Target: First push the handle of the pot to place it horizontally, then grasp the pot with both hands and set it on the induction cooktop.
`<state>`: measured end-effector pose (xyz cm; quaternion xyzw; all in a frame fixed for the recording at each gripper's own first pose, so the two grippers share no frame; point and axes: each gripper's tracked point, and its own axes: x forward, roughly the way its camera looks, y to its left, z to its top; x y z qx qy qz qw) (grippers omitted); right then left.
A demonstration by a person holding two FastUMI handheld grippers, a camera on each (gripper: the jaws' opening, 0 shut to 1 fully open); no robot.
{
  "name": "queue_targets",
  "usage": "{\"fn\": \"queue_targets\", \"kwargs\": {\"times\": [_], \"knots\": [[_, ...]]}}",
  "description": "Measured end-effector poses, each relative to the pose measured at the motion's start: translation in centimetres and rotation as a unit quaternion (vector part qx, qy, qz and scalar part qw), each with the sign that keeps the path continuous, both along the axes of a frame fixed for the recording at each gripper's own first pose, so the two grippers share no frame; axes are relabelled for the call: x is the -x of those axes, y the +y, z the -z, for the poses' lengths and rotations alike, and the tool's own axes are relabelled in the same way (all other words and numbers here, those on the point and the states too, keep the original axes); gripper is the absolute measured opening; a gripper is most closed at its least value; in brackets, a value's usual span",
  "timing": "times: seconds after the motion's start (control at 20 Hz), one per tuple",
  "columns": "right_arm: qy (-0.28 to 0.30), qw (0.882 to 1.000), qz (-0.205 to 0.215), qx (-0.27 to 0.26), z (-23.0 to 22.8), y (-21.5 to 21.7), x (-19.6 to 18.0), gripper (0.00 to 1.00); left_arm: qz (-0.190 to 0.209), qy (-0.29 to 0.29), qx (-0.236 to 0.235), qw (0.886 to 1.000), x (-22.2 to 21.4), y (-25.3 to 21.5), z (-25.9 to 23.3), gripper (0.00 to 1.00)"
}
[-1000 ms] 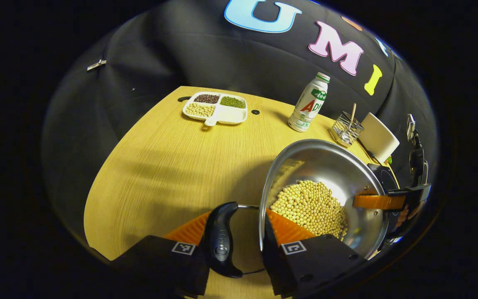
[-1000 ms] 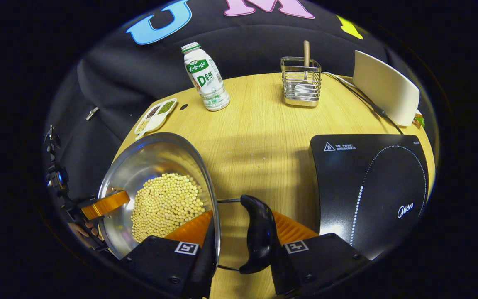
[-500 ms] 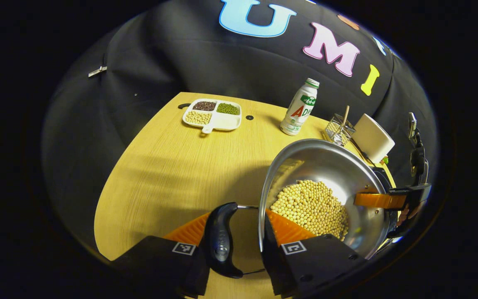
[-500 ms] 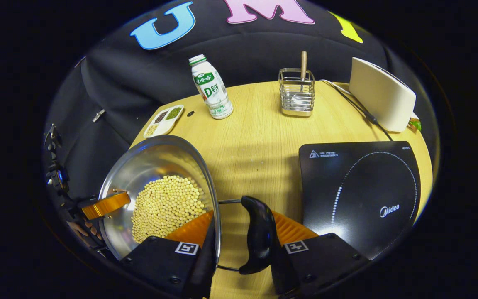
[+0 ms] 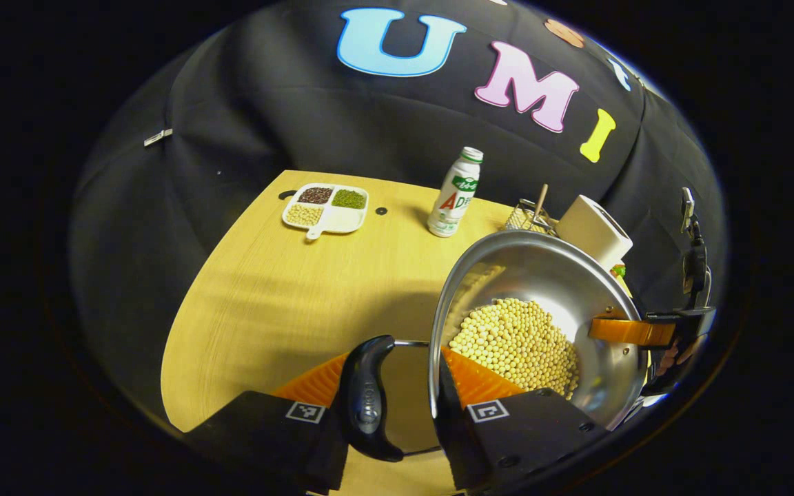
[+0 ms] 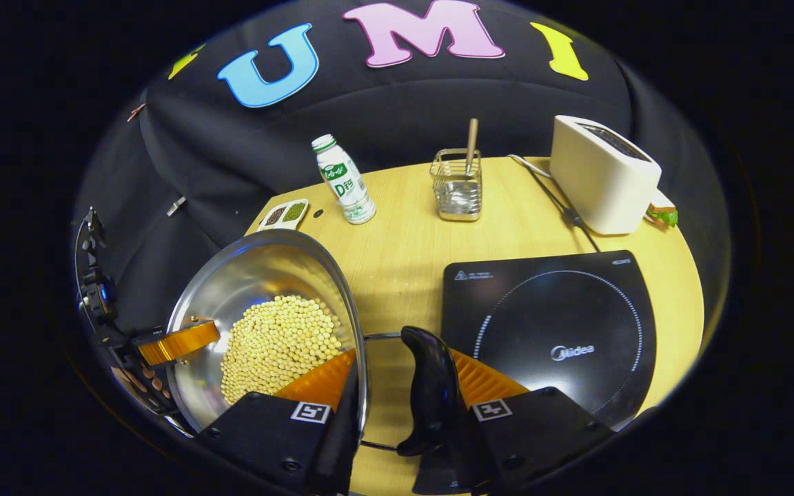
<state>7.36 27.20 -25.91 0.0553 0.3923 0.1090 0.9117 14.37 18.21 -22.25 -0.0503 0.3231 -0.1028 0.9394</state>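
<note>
Gripped both sides, shiny steel pot (image 6: 259, 275) w/ round beans (image 6: 280, 344).

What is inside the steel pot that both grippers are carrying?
The pot holds a heap of pale round beans, piled toward its lower side. Bare shiny wall shows above them. The pot's bottom beneath the heap is covered, so anything under the beans cannot be seen.
</note>
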Motion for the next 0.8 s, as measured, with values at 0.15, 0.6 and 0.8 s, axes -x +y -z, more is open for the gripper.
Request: {"fn": "queue_targets", "kwargs": {"times": [0.15, 0.6, 0.8], "knots": [[-0.003, 1.000, 0.002, -0.005, -1.4, -2.9, 0.2, 0.59, 0.001, -0.004, -0.001, 1.000, 0.6, -2.9, -1.1, 0.60], [-0.012, 1.000, 0.007, -0.002, -4.0, -12.2, -1.4, 0.59, 0.001, -0.018, 0.005, 1.000, 1.2, -12.6, -2.6, 0.60], [-0.007, 1.000, 0.016, -0.004, -3.8, -16.0, -1.8, 0.59, 0.008, -0.015, 0.004, 1.000, 0.9, -16.4, -2.2, 0.59]]}}
